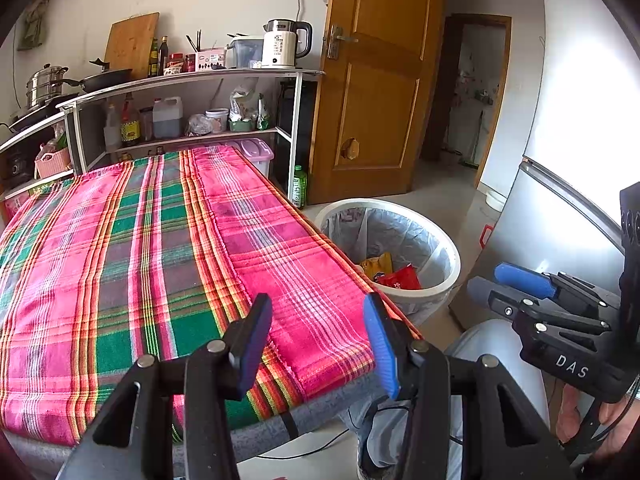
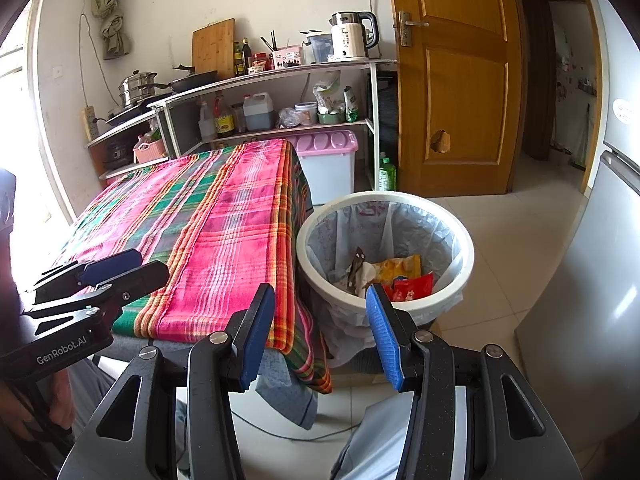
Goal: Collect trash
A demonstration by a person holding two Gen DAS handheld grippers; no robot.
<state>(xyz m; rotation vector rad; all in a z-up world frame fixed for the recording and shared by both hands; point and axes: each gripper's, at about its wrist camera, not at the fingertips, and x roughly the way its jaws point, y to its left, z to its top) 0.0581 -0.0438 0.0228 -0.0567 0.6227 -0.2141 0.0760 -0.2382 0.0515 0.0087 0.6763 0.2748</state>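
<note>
Both views are taken from near the table's (image 1: 120, 240) end, angled downward, with the bin (image 2: 384, 200) shared.

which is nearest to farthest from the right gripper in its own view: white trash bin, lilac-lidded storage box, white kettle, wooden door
Measured from the right gripper, which is open and empty:
1. white trash bin, just ahead on the floor, right of the table.
2. lilac-lidded storage box, behind the table's far end, under the shelf.
3. white kettle and wooden door, both at the back; too close to rank.
</note>
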